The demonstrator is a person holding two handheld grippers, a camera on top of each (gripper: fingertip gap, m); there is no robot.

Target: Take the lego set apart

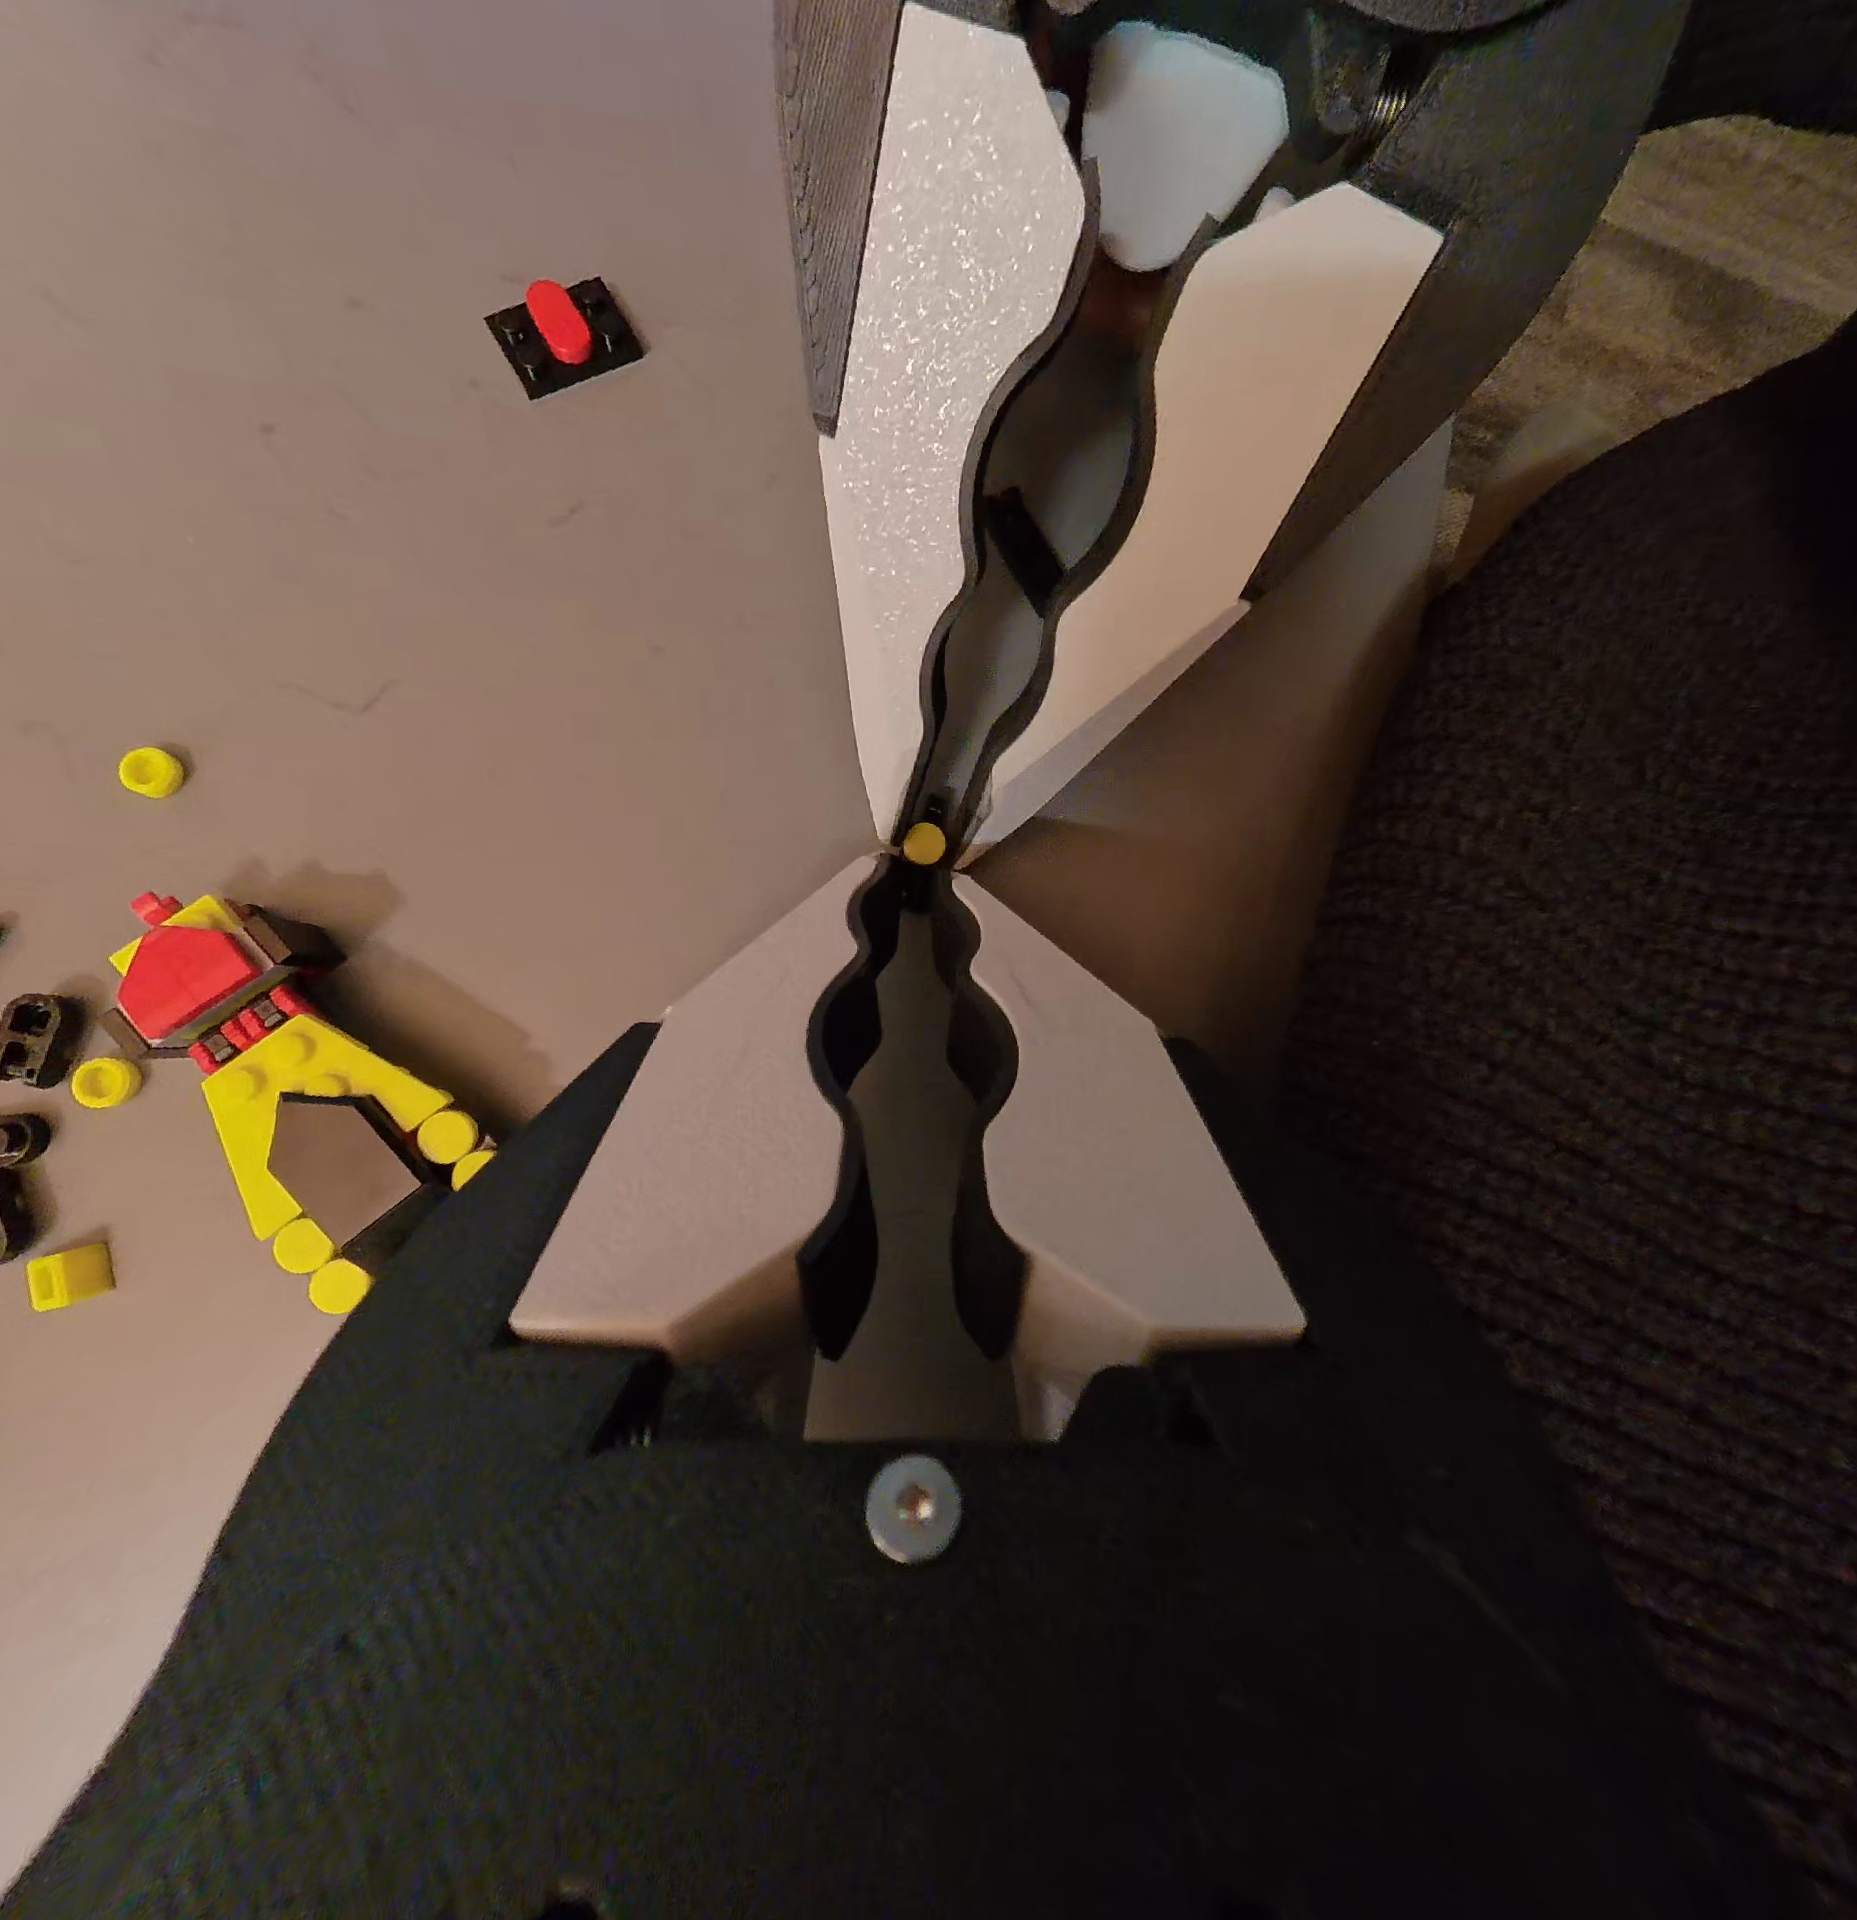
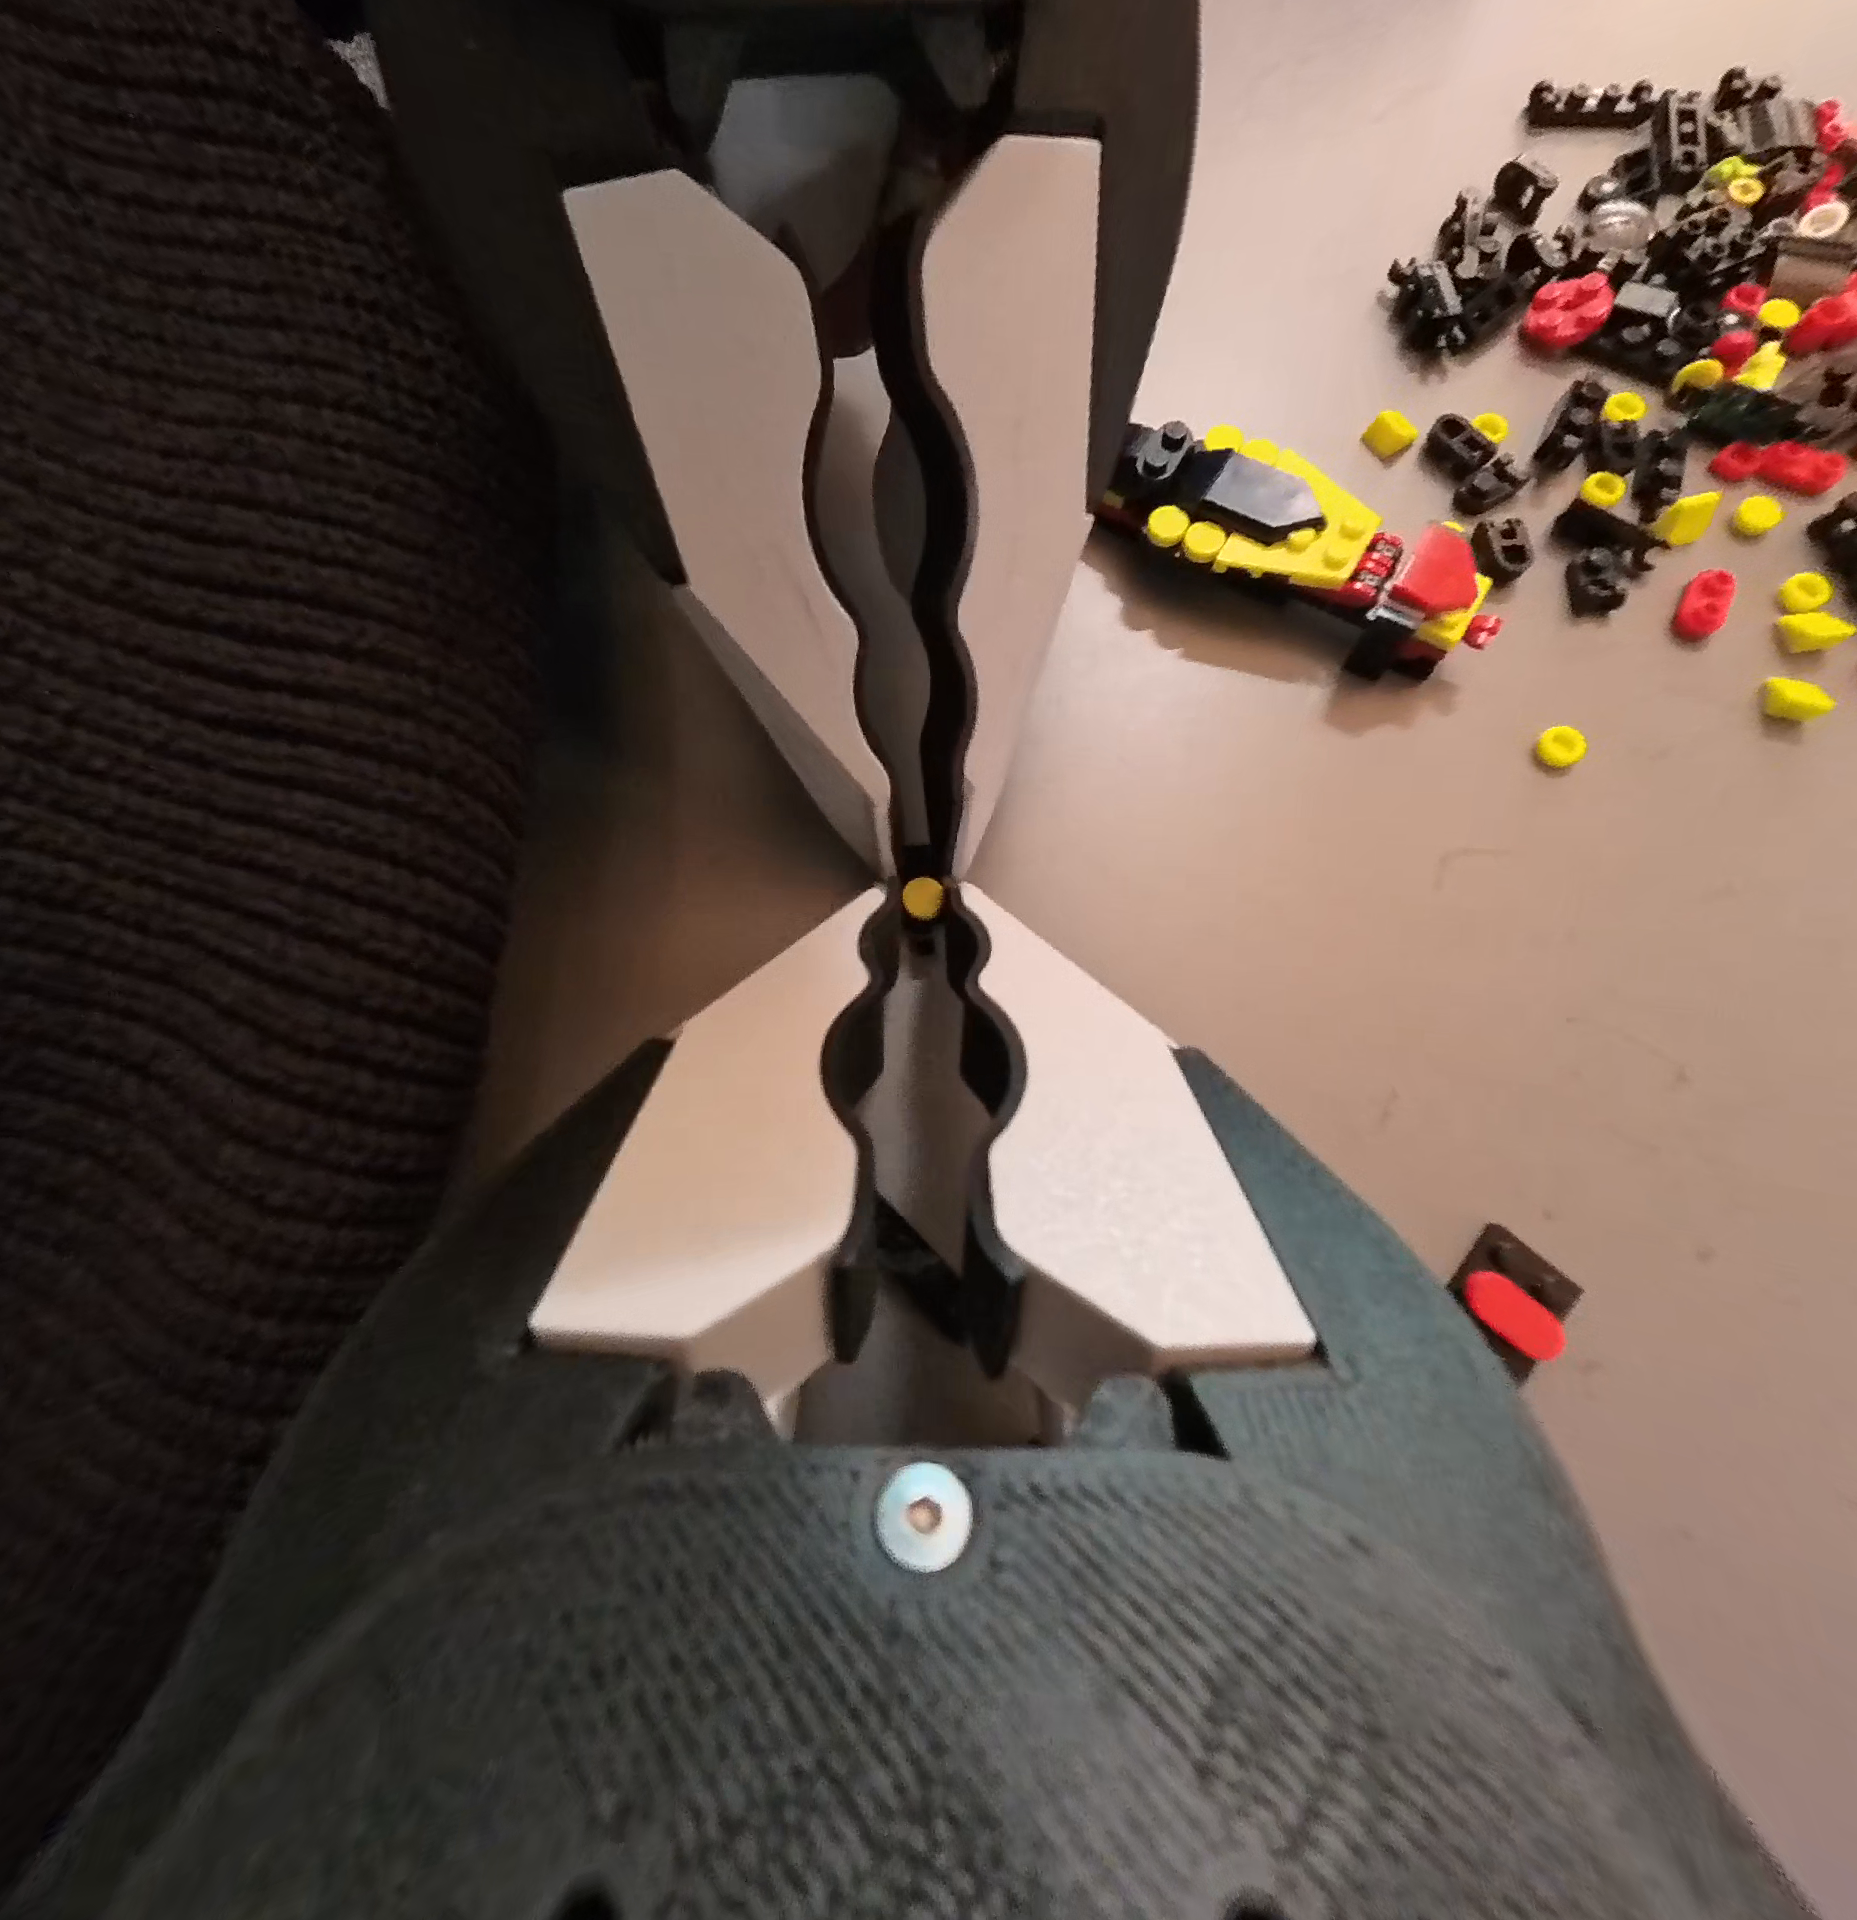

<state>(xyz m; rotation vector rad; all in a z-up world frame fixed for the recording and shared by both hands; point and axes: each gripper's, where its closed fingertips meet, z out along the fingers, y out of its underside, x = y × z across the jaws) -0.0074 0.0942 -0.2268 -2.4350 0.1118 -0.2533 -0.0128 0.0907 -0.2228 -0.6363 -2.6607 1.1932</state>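
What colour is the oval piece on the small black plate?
Red. The oval piece on the black plate shows best in the left wrist view.

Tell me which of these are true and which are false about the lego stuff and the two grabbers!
1. Both grippers, left gripper and right gripper, pinch one small yellow-and-black piece tip to tip. True.
2. The red-and-yellow model is held up in the air. False: it lies on the table.
3. A pile of loose pieces sits beyond the model. True.
4. The black plate carries a blue piece. False: it is red.
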